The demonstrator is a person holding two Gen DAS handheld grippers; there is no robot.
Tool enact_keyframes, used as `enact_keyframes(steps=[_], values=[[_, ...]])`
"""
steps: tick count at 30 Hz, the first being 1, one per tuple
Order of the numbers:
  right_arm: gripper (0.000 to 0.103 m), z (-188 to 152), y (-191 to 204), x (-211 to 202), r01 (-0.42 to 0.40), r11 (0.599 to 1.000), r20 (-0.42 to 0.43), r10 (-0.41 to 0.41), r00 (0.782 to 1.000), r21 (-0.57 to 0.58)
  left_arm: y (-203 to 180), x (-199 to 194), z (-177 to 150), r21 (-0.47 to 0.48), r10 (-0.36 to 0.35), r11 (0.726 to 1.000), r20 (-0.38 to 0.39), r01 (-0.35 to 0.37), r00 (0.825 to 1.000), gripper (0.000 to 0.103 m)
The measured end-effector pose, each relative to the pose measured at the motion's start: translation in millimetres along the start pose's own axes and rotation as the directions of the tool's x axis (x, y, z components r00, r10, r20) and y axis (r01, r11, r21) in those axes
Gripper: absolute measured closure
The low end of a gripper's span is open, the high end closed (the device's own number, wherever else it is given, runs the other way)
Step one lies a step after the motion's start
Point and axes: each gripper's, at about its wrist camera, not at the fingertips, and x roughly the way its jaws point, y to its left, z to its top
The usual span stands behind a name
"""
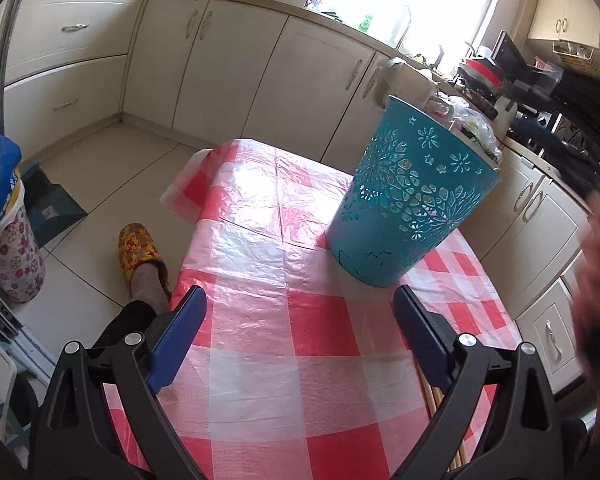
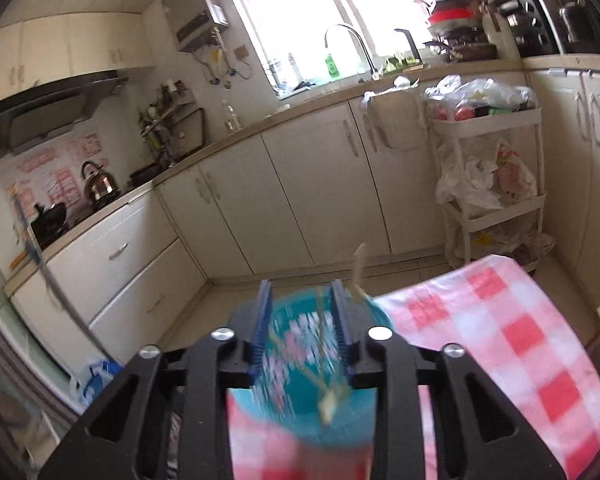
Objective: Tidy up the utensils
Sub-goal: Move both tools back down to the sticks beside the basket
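Two chopsticks (image 2: 327,364) in teal bin (image 1: 410,204); L gripper (image 1: 300,312) wide apart.

You had a glossy, crinkled plastic tablecloth (image 1: 284,240) under a smooth teal plastic basket (image 1: 412,204) with cut-out flowers; pale wooden sticks (image 1: 432,394) lay matt beside your blue-padded left gripper (image 1: 300,308).

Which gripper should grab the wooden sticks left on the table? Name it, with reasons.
Left. The left gripper is open and low over the table, with the wooden sticks lying just by its right finger. The right gripper is up over the teal basket.
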Motion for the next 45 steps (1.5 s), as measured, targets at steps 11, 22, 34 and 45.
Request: enact_keyframes(steps=[11, 22, 34, 45], values=[[0.057, -121.6, -54.9, -46.3, 0.087, 0.996, -0.247, -0.08, 0.966, 0.017, -1.4, 4.3, 0.4, 0.001, 0.045, 0.999, -0.014, -0.045, 0.999, 0.011], [0.077, -159.8, -55.2, -22.8, 0.106, 0.993, -0.408, -0.122, 0.905, -0.06, -1.4, 1.6, -1.0, 0.007, 0.086, 0.996, -0.007, -0.086, 0.996, 0.01], [0.091, -160.5, -53.5, 8.1, 0.155, 0.965, -0.449, -0.238, 0.861, -0.213, -10.2, 8.5, -1.7, 0.057, 0.099, 0.994, -0.038, -0.096, 0.994, 0.009], [0.095, -156.5, -90.9, -10.6, 0.13, 0.99, -0.439, -0.144, 0.887, -0.062, -96.4, 43.1, -30.2, 0.4, 0.16, 0.914, -0.187, -0.073, 0.969, 0.009]])
